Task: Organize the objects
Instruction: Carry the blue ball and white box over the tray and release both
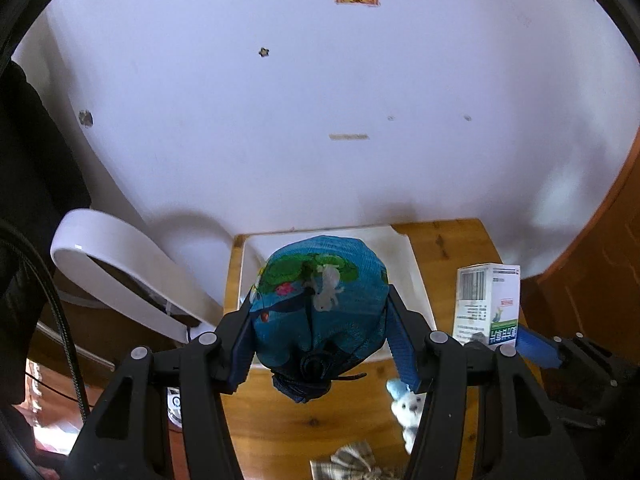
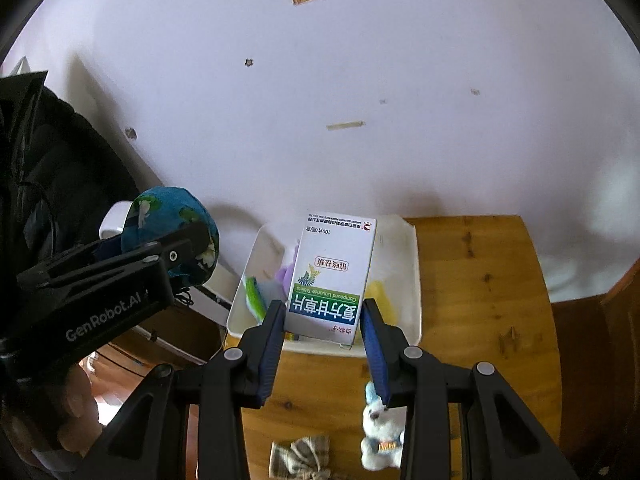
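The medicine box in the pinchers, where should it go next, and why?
Probably forward and down into the white tray. The right gripper is shut on the medicine box, which hangs above the tray, where other small things already lie.

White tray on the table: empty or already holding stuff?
Holding stuff. The white tray contains green, purple and yellow items.
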A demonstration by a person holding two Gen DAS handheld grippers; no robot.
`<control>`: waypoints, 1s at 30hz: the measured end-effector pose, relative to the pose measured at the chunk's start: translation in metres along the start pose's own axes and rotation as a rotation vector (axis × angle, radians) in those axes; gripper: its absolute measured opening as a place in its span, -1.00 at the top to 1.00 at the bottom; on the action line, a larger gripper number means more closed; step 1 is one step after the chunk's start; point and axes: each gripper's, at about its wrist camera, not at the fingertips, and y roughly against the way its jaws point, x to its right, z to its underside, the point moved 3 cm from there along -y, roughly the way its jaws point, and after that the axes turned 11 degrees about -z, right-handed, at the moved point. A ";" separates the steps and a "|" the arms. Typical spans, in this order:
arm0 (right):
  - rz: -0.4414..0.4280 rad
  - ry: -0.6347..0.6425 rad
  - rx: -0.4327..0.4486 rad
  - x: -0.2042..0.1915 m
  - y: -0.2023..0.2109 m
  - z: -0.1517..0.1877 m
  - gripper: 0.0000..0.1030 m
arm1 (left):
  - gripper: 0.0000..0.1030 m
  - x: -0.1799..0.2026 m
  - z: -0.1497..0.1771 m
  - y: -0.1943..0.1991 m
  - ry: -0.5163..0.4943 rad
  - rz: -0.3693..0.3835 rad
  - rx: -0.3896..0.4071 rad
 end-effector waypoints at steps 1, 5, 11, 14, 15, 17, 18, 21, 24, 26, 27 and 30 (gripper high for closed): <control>0.000 0.002 0.002 0.002 -0.002 -0.004 0.25 | -0.18 0.001 -0.003 -0.002 0.003 -0.006 0.002; 0.000 0.007 -0.001 0.012 -0.018 -0.020 0.25 | -0.18 0.002 -0.017 -0.018 0.031 -0.035 0.003; 0.011 0.014 -0.033 0.032 -0.057 -0.038 0.26 | -0.19 0.005 -0.035 -0.053 0.077 -0.053 -0.017; 0.026 0.012 -0.067 0.044 -0.084 -0.042 0.26 | -0.19 0.008 -0.040 -0.075 0.101 -0.061 -0.046; 0.027 0.013 -0.082 0.048 -0.093 -0.043 0.26 | -0.20 0.009 -0.040 -0.082 0.108 -0.063 -0.056; 0.035 0.012 -0.106 0.053 -0.104 -0.044 0.26 | -0.21 0.014 -0.042 -0.099 0.112 -0.066 -0.084; 0.033 0.012 -0.112 0.055 -0.108 -0.043 0.26 | -0.22 0.016 -0.042 -0.108 0.115 -0.066 -0.104; 0.032 0.015 -0.132 0.061 -0.116 -0.041 0.26 | -0.26 0.021 -0.043 -0.124 0.121 -0.062 -0.135; 0.035 0.019 -0.145 0.065 -0.121 -0.037 0.26 | -0.57 0.024 -0.044 -0.133 0.129 -0.060 -0.142; 0.033 0.017 -0.153 0.069 -0.124 -0.037 0.26 | -0.92 0.025 -0.047 -0.133 0.136 -0.078 -0.120; 0.032 0.013 -0.157 0.071 -0.124 -0.036 0.26 | -0.94 0.025 -0.049 -0.133 0.140 -0.089 -0.110; 0.033 0.007 -0.163 0.076 -0.128 -0.038 0.26 | -0.97 0.028 -0.052 -0.135 0.135 -0.113 -0.100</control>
